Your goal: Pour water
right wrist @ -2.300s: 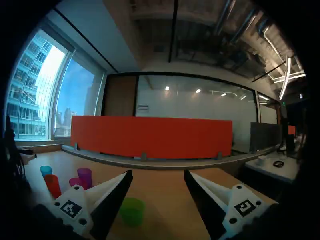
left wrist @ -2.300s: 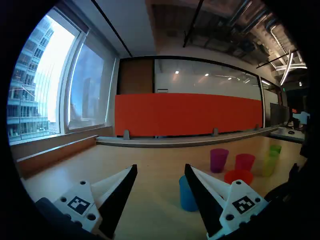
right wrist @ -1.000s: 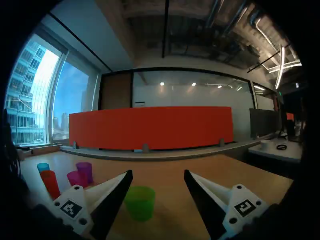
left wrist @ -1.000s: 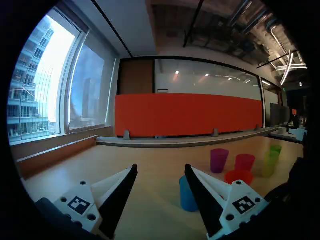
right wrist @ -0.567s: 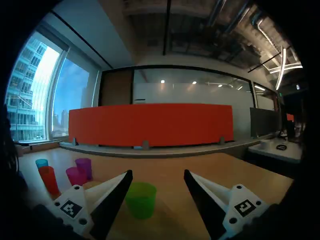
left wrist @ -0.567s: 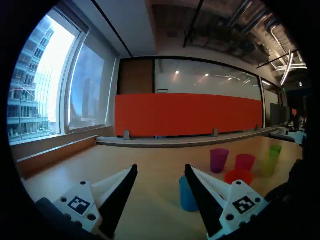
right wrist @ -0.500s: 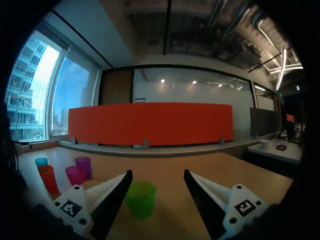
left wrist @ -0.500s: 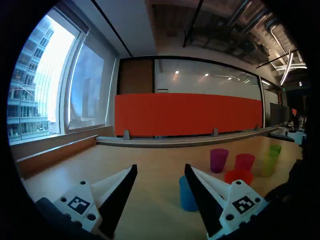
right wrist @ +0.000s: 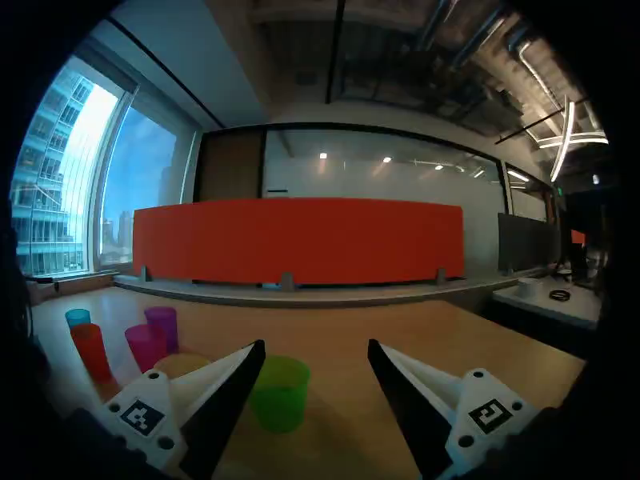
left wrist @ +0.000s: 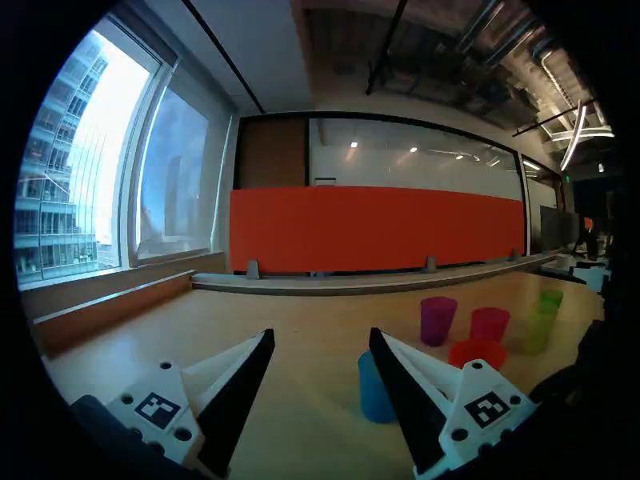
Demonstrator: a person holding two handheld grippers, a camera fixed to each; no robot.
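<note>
An orange partition (left wrist: 376,228) spans mid-frame, windows (left wrist: 80,184) fill the left, and a monitor (right wrist: 524,244) stands at right.

Both cams low, twd orange partition (left wrist: 376,228)

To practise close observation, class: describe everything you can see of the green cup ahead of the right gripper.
The green cup is a translucent, plastic-looking tumbler, wider at its open rim than at its base. It stands upright on the wooden table, just ahead of the right gripper, whose jaws stand open. One finger overlaps its edge; nothing visibly grips it. Its contents cannot be told.
</note>
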